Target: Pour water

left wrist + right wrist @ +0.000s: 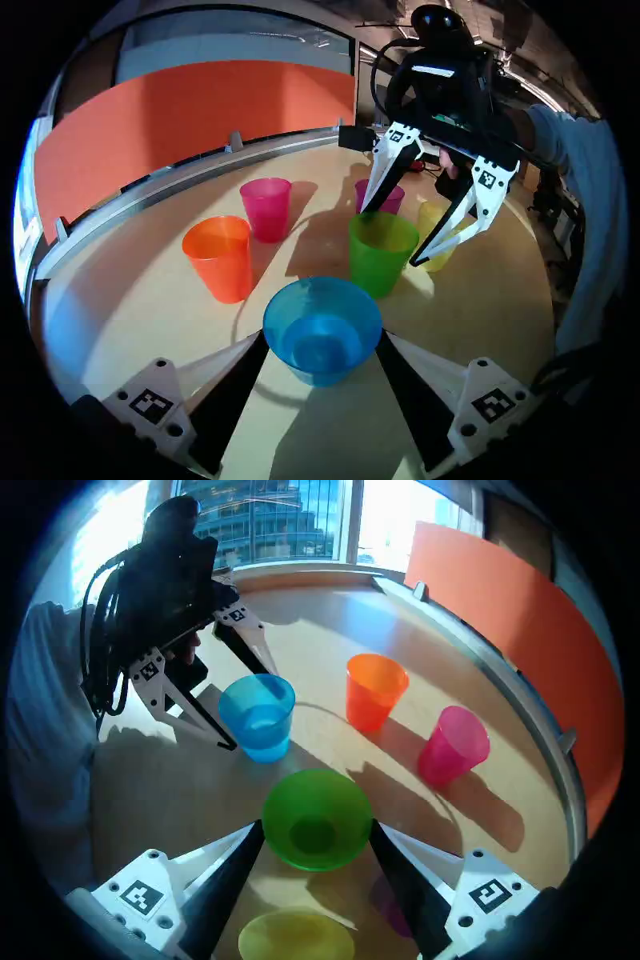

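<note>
The blue cup [322, 356] stands upright on the pale wooden surface [496, 304], between the fingers of the left tool [320, 334]. It seems to hold some water in its lower part. The green cup [318, 800] stands just beyond it, between the fingers of the right tool [316, 824], and looks empty. Each tool is spread to the width of its cup with the fingers right at the walls. Whether they are pressing yet cannot be told.

Both cups look like thin, translucent plastic tumblers: light, smooth and probably a little slippery, with walls that would likely flex under a hard squeeze. They taper towards the base, so a grip low down could let the cup slide. A hold around the middle to upper wall, below the rim, looks safer. The water makes the blue cup bottom-heavy, and its weight will shift as it tilts.

An orange cup [218, 256], a pink cup [266, 206] and a yellow cup [432, 220] stand nearby.
</note>
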Demonstrator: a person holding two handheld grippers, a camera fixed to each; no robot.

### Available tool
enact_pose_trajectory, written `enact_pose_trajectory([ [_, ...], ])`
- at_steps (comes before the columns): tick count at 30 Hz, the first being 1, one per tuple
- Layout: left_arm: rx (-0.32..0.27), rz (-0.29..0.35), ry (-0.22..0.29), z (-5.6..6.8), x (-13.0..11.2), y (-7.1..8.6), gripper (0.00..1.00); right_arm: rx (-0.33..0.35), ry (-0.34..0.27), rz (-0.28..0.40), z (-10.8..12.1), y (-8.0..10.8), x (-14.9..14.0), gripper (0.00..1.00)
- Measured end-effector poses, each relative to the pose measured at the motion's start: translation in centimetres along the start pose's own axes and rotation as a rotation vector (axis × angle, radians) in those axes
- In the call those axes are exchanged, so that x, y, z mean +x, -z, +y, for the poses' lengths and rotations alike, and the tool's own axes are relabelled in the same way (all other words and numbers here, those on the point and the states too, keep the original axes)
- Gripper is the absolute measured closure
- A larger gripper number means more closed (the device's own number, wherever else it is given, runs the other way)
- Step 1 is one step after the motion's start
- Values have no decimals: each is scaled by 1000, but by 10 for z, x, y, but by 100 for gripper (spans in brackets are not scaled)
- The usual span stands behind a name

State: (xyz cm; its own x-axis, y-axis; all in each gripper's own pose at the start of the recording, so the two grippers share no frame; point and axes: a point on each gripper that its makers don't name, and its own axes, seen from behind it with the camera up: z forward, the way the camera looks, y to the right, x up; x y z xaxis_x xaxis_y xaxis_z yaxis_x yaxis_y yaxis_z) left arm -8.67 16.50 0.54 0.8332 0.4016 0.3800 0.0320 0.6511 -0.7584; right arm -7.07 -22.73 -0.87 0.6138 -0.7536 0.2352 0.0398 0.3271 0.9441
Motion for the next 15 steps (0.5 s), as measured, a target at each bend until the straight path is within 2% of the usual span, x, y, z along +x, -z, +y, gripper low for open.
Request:
enact_pose_trajectory([
  [5, 11, 6, -2, -3, 2, -4, 5, -5, -2, -3, 2, -3, -1, 0],
  [7, 15, 9, -5, -4, 3, -5, 12, -5, -3, -4, 2, -3, -1, 0],
  [9, 15, 9, -6, -4, 3, -6, 14, -6, -5, -5, 2, -4, -2, 0],
  [15, 18, 9, -8, -5, 3, -6, 14, -3, -14, -10, 1, -5, -2, 0],
])
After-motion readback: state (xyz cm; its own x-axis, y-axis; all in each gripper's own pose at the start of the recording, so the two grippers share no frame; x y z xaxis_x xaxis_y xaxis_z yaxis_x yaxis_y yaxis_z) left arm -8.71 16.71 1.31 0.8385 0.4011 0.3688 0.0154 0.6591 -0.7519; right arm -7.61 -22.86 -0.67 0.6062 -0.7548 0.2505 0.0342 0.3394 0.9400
